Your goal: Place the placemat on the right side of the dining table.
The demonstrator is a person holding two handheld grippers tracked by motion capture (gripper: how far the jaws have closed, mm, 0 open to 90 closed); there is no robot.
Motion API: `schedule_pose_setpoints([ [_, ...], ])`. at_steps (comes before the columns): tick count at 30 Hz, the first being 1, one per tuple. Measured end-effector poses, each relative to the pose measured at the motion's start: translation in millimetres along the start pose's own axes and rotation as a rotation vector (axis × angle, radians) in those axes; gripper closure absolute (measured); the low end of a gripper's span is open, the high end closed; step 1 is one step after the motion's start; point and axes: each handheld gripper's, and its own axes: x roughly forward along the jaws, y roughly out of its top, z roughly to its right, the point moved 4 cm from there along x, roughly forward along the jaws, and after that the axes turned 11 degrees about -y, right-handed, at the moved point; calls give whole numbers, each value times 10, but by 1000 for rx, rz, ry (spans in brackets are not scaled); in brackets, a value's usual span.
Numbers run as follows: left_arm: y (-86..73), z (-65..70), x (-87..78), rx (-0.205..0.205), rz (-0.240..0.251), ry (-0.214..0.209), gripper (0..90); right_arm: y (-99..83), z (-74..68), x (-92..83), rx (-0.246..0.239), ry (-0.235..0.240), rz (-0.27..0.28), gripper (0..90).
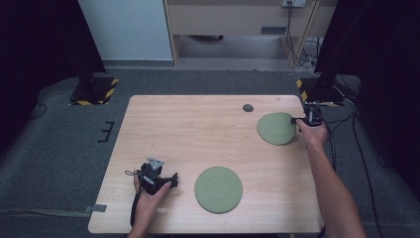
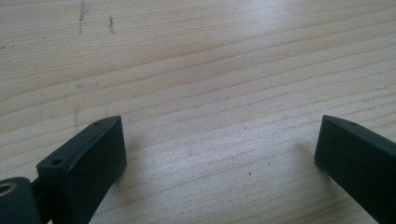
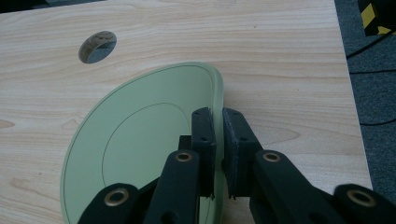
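Loads of room mid-table

From the near plate [image 1: 218,189], you've got bare wood leftward and beyond; the far plate [image 1: 276,128] blocks the far-right corner.

No readable text, label, brand or number appears on anything.

Even overhead light, dark room edges; soft glare on table [image 2: 224,70] (close views slightly blurred).

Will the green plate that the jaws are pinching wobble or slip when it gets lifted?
The far green plate looks thin and stiff, so it probably won't flop. The right gripper pinches only its rim, so it may tilt or swing. Its surface looks smooth, so it could slip if the pinch loosens.
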Motion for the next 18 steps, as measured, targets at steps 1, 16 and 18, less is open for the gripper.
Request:
schedule_pose_setpoints([
  [1,0,0,0,0,0,0,15,-6,4,5,2,-1,0,837],
  [16,0,8,2,1,1,-2,14,-60,54,55,13,-17,-7,799],
  [18,0,9,2,2,0,-3,14,-73,64,69,14,-20,-9,795],
])
